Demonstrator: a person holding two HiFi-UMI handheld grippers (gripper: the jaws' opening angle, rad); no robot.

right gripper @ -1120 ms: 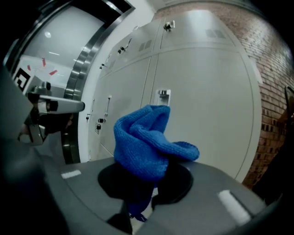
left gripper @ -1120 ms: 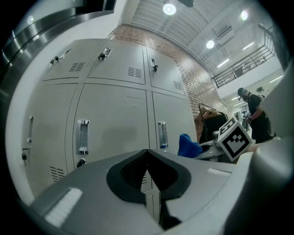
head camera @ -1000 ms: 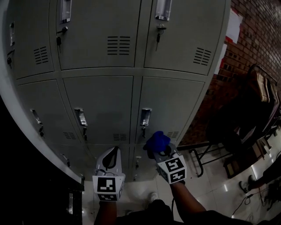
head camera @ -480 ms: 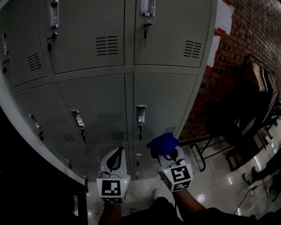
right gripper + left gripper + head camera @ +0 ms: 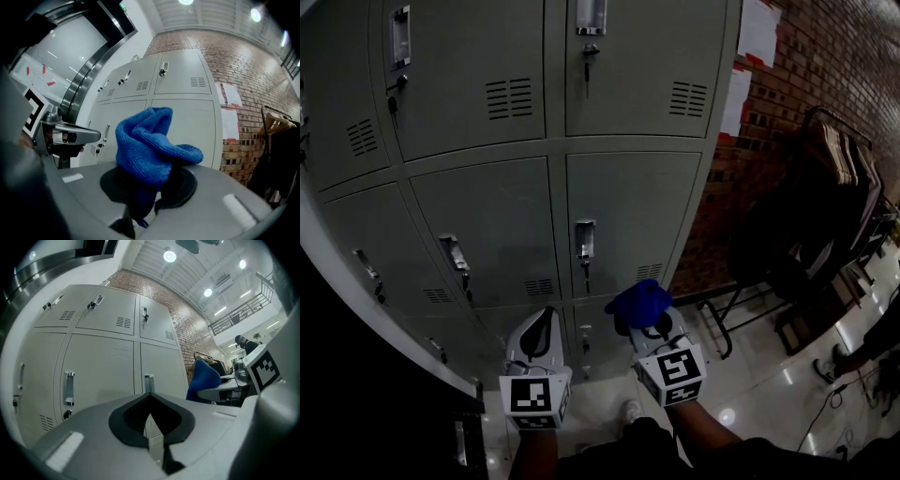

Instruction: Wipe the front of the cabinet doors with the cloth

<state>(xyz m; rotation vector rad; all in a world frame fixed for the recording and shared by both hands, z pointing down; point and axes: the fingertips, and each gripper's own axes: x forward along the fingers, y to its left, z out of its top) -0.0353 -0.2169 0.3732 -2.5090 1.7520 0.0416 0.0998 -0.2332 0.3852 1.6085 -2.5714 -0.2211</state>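
Observation:
A grey bank of cabinet doors fills the head view, each with a handle and vent slots. My right gripper is shut on a bunched blue cloth, held low in front of the bottom right door and apart from it. In the right gripper view the blue cloth bulges out over the jaws. My left gripper hovers beside it to the left, shut with nothing in it; the left gripper view shows the jaws meeting and the doors beyond.
A brick wall with paper sheets stands right of the cabinets. A dark rack with a hanger and a metal-legged stool sit on the glossy floor at the right. A dark edge runs along the left.
The view has swung right, so the cabinets drifted left in the frame. Both grippers stay low side by side, the right one still holding the cloth.

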